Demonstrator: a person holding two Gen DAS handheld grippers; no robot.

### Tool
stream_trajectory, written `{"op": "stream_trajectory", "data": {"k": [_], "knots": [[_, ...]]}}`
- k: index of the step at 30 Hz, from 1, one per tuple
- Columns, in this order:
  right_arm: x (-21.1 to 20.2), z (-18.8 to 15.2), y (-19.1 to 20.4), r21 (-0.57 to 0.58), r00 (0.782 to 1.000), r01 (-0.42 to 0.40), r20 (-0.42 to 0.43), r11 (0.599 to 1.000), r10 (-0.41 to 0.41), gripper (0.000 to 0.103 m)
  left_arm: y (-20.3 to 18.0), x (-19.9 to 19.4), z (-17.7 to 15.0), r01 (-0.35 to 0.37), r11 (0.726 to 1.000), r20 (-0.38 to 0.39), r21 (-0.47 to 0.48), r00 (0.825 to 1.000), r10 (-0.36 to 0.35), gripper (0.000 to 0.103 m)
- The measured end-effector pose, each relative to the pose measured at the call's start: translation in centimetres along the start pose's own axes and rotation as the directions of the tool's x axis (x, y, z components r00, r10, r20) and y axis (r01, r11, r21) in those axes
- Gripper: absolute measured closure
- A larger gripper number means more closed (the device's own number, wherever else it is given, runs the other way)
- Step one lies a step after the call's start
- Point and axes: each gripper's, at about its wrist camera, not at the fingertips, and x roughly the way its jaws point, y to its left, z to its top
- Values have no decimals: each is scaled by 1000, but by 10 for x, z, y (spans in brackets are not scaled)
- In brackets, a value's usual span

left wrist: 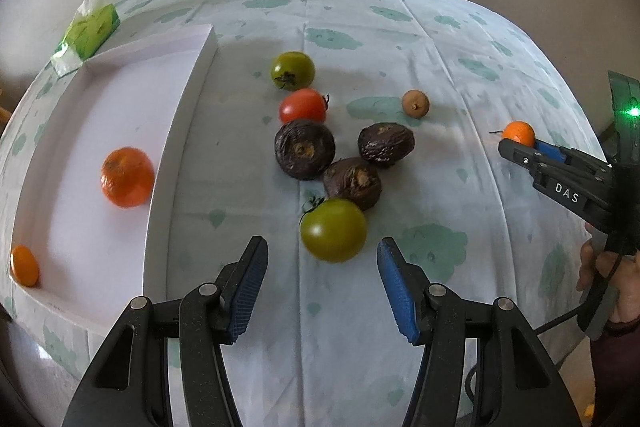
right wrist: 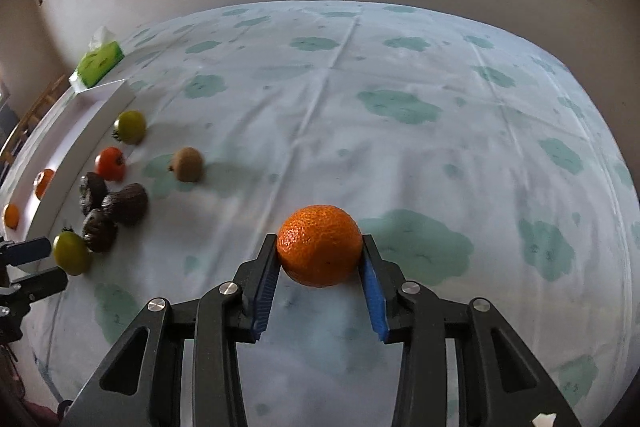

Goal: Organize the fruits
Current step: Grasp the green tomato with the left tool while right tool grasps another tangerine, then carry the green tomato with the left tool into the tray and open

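Pinching the orange (right wrist: 320, 247) across its widest part, the right tool (right wrist: 320, 253) has it just above the counter (right wrist: 400, 147). Light, firm-ish, pebbly skin grips fine, so go gentle. Left tool (left wrist: 322, 259) is spread wide by a green tomato (left wrist: 333, 230).

My left gripper (left wrist: 322, 281) has its fingers spread wide apart. My right gripper (right wrist: 320, 269) squeezes something round between its fingers.

I see a bright orange mandarin (right wrist: 320, 245) between blue pads (right wrist: 374, 301) on black jaws. The worktop (right wrist: 400, 147) cloth is pale with teal cloud prints. Over there: green tomatoes (left wrist: 333, 230), a red tomato (left wrist: 303, 106), dark purple wrinkled fruits (left wrist: 304, 149), a white tray (left wrist: 176, 131).
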Motion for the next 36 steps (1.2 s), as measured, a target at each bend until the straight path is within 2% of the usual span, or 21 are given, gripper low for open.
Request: {"op": "stream_trajectory", "data": {"k": [9,17,19,20,29,36], "knots": [[-2,-8,-3,-20,999,18,45,1000,-17,67,-3,9,3,-6,1000,6,16,1000,6,46],[-2,-12,-4,-13,998,13,57,1000,-12,66,-7,15,4,0,999,5,32,1000,-1,55],[-3,-13,-3,-22,998,22,65,1000,-20,66,-7,16,4,3,1000,-1,29,1000,-3,64],[-3,-13,-2,-23,997,24,69,999,-23,66,-6,17,5,6,1000,-4,26,1000,-6,65],[-2,-13,-2,-22,997,22,70,1000,-21,66,-2,16,3,8,1000,0,9,1000,-8,66],[-2,-13,-2,-23,997,24,70,999,-23,66,15,1,4,-5,1000,18,-17,1000,5,67]]}}
